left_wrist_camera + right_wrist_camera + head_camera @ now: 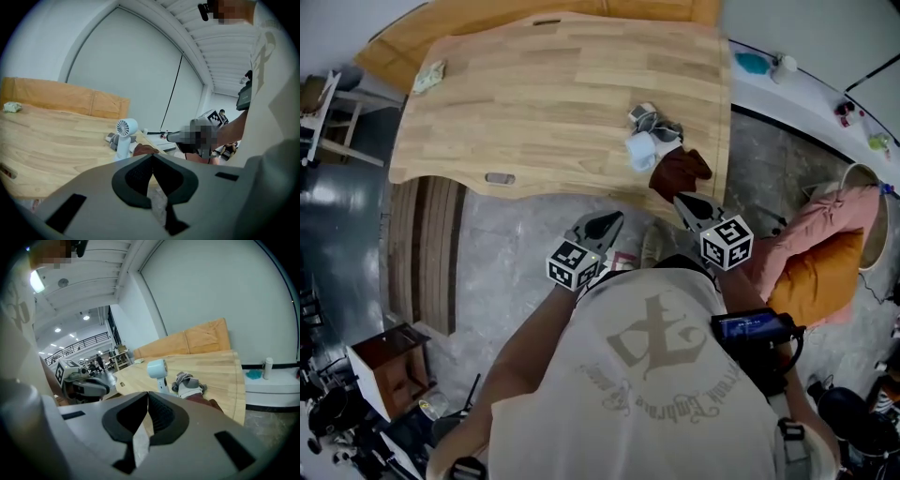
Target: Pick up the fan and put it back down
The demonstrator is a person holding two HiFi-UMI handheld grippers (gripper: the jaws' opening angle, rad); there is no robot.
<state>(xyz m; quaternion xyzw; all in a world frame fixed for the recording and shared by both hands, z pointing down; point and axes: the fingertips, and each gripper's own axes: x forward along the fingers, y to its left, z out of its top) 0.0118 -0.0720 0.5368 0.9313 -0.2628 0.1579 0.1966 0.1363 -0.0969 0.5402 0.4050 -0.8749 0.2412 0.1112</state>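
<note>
Two grippers, left gripper [602,225] and right gripper [694,208], are fully closed and empty, short of the table [534,94]. The fan [640,148] stands upright by cloths [664,131], ahead. The right gripper is judged nearer.

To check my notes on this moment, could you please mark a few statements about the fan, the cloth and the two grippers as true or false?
1. The fan stands upright on the wooden table. True.
2. The left gripper holds the fan. False: its jaws are shut on nothing, and the fan stands on the table ahead of it.
3. A brown cloth lies beside the fan, near the table's edge. True.
4. The right gripper is wide open. False: its jaws are together, with nothing between them.
</note>
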